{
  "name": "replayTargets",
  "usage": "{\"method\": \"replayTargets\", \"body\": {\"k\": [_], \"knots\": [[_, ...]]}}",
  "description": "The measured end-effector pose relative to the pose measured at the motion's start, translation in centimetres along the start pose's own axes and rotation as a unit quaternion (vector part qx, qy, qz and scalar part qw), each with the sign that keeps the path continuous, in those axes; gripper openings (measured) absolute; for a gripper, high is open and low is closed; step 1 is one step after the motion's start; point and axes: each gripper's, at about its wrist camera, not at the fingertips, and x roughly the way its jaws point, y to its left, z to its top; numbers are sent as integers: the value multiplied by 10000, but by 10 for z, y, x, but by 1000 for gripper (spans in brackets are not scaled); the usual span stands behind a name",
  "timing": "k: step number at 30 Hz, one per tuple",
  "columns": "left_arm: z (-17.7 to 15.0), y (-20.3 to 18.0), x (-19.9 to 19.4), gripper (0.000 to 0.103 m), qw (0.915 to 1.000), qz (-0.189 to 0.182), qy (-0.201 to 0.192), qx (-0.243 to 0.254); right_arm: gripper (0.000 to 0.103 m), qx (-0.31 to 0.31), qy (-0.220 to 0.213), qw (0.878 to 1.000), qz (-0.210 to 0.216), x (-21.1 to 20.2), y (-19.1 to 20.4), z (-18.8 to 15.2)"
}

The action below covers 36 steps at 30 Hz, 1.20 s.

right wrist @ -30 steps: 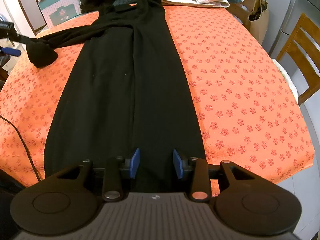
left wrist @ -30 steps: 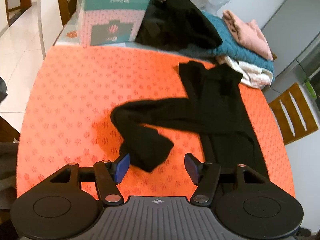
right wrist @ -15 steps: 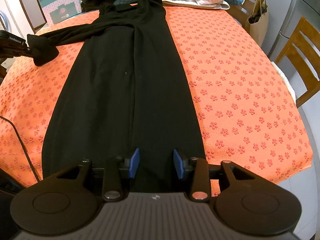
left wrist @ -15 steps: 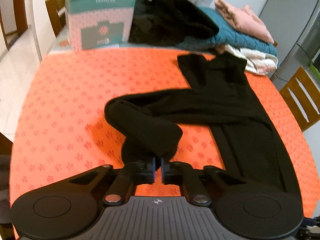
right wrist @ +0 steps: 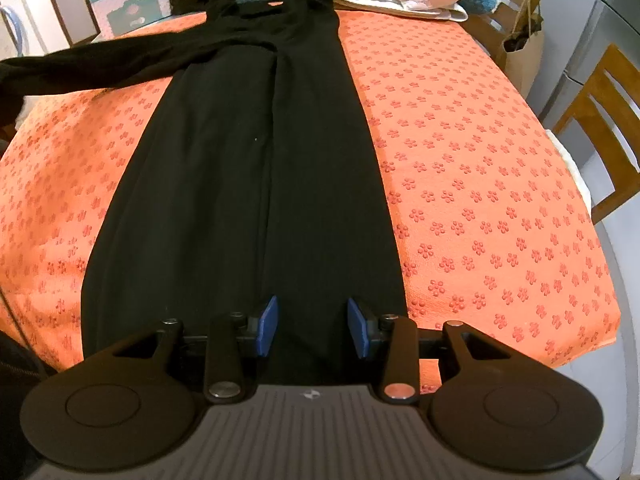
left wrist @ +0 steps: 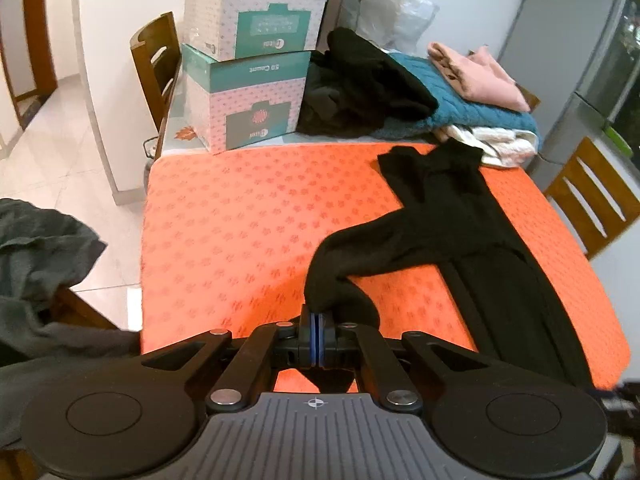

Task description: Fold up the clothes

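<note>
Stacked boxes (left wrist: 248, 108) and piled clothes (left wrist: 452, 96) crowd the table's far end. Your left gripper (left wrist: 317, 334), released a second ago, now clenches the black garment's sleeve (left wrist: 340, 276), lifted. Your right gripper (right wrist: 312, 328) hangs open over the hem.

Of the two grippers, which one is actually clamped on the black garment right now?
The left gripper: its blue pads are pressed together on the sleeve end of the black garment. The right gripper stands open above the hem, pads apart.
</note>
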Motion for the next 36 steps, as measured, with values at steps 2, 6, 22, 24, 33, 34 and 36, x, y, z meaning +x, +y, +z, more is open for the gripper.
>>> {"method": "replayTargets", "body": {"k": [2,6,22,24,33,34,36], "knots": [[-4,2,-15,4,9998,-114,111,130,45,-39,28,10000,8,0,0,1],[-12,9,-31,4,9991,-274,291,141,45,-122,74,9999,2,-1,1,3],[-43,62,-18,21,9951,228,617,-736,45,-1325,-381,9894,464,-30,60,48],[-53,58,-22,25,9947,223,631,-784,45,-1422,-375,9878,522,-27,66,53],[-105,22,-16,51,9907,137,856,-1045,45,-1821,-529,9797,644,-10,74,88],[-110,18,-13,52,9908,163,867,-1025,45,-1868,-554,9786,653,-8,74,93],[-118,9,-5,52,9904,211,903,-1028,45,-1965,-592,9764,666,-5,75,104]]}}
